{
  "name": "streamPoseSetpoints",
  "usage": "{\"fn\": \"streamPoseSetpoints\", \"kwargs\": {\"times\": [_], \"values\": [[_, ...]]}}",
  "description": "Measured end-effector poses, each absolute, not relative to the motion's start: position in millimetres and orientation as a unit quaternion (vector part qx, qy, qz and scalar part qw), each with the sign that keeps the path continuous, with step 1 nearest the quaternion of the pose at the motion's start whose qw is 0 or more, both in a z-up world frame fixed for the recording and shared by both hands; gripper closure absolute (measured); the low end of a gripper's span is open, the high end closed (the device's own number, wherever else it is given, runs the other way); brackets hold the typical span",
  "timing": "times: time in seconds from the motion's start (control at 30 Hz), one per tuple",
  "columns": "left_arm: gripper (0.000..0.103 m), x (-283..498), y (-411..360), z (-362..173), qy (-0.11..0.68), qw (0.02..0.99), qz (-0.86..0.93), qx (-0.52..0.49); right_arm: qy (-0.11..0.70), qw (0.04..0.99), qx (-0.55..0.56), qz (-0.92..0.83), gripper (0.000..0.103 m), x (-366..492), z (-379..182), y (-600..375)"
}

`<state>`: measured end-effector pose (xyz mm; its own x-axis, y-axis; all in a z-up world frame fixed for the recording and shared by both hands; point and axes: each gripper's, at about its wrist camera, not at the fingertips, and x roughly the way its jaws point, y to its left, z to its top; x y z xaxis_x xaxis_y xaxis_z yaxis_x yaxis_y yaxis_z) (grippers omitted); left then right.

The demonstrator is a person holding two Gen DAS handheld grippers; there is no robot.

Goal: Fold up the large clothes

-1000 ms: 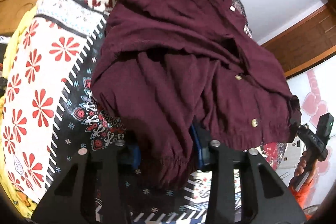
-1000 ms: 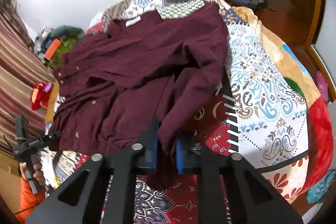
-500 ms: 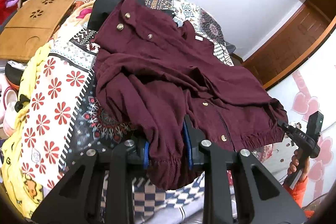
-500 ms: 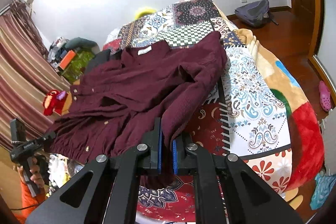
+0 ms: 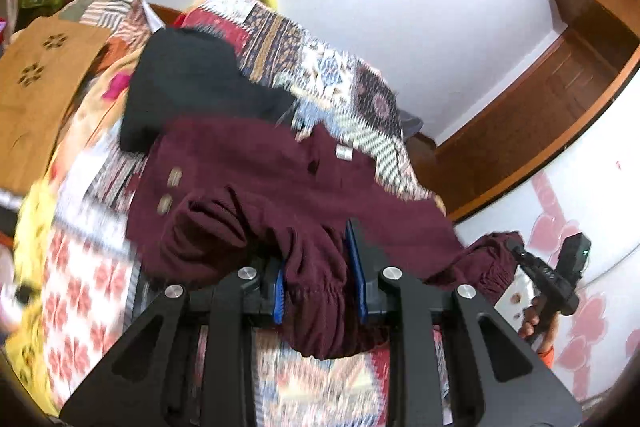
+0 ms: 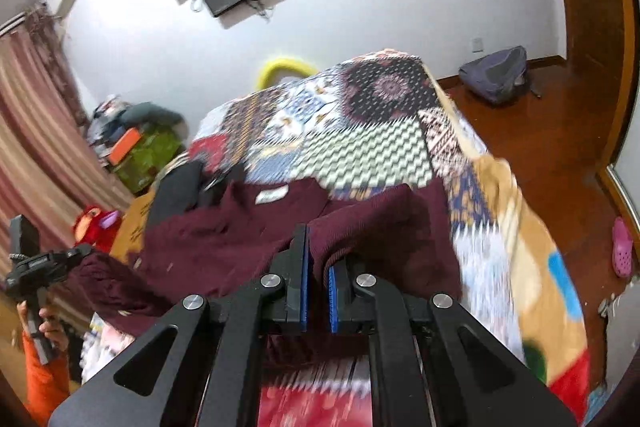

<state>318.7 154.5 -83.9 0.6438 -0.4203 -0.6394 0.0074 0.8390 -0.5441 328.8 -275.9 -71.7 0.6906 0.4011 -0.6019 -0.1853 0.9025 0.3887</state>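
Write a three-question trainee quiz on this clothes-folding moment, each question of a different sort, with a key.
1. True or false: the left tool is clamped on a gathered cuff of the maroon shirt.
2. Multiple choice: what lies just beyond the shirt's collar on the patchwork bedspread? A) a black garment B) a white towel C) a blue cap
3. Fill in: the right tool grips a ____ fold of the same shirt, seen from the right wrist.

Key: 1 true; 2 A; 3 maroon
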Motion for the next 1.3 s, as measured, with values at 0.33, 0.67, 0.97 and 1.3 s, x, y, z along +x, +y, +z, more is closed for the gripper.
{"fn": "streamPoseSetpoints", "kwargs": {"times": [0.33, 0.67, 0.97, 1.3], "values": [[0.077, 478, 199, -185, 0.480, 0.841, -0.029, -0.249, 0.467, 0.871, 0.121, 0.098, 0.096, 469, -164, -250], [0.064, 490, 178, -191, 0.518, 0.838, -0.022, -0.168, 0.531, 0.835, 0.121, 0.079, 0.075, 480, -175, -250], [0.042, 447, 160, -111, 0.444, 0.887, -0.027, -0.121, 0.469, 0.876, 0.075, 0.088, 0.046, 436, -102, -242], [0.023, 395, 117, -95, 0.407, 0.912, -0.042, -0.034, 0.435, 0.888, -0.016, 0.149, 0.032, 383, -96, -175]]}}
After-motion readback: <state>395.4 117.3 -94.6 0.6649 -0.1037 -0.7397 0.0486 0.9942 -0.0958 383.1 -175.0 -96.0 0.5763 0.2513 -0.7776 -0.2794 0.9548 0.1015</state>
